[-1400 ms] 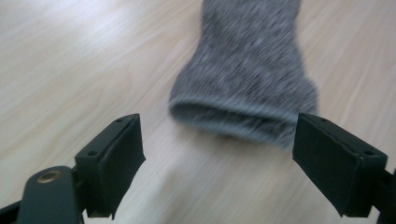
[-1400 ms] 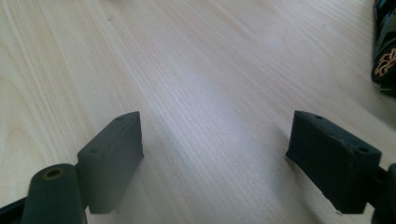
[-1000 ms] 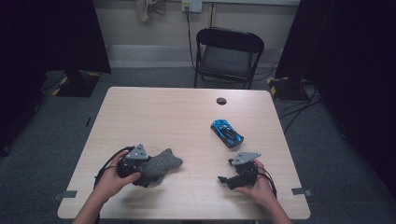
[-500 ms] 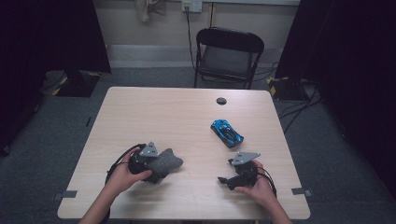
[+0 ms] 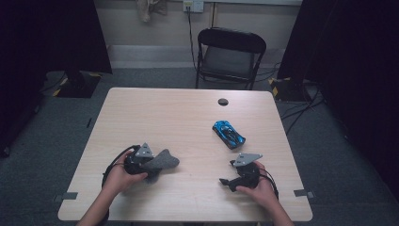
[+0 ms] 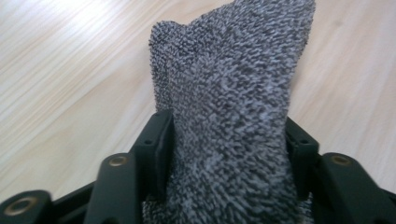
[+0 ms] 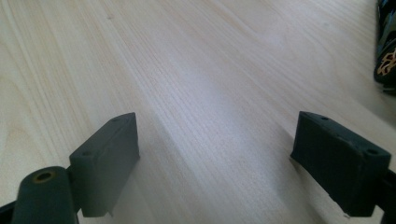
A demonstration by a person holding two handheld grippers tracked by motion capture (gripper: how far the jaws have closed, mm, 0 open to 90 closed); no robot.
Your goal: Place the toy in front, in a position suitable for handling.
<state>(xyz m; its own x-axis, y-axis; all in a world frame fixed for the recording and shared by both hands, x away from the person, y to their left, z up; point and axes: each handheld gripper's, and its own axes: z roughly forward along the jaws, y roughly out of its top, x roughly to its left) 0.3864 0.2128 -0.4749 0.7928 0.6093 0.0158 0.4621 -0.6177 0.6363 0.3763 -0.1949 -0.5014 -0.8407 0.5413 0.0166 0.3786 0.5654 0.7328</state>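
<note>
Room: dark drapes, grey carpet, a black folding chair behind the pale wooden tabletop; I see this from the high view.
High view, left: my left tongs sit at the near left of the tabletop with the grey cloth bunched against them.
High view, right: my right tongs rest at the near right, well apart from the cloth; a blue toy car lies beyond them and a small dark disc near the far edge.
Left gripper view: the jaws have just been closing and now press both sides of the grey cloth, which stands up between them off the wood. The high view cannot show this contact.
Right gripper view: jaws wide apart over bare wood, nothing between them; the car's edge peeks in at the right.
Progress: I judge the grasp made; lifting or moving the cloth is left.
</note>
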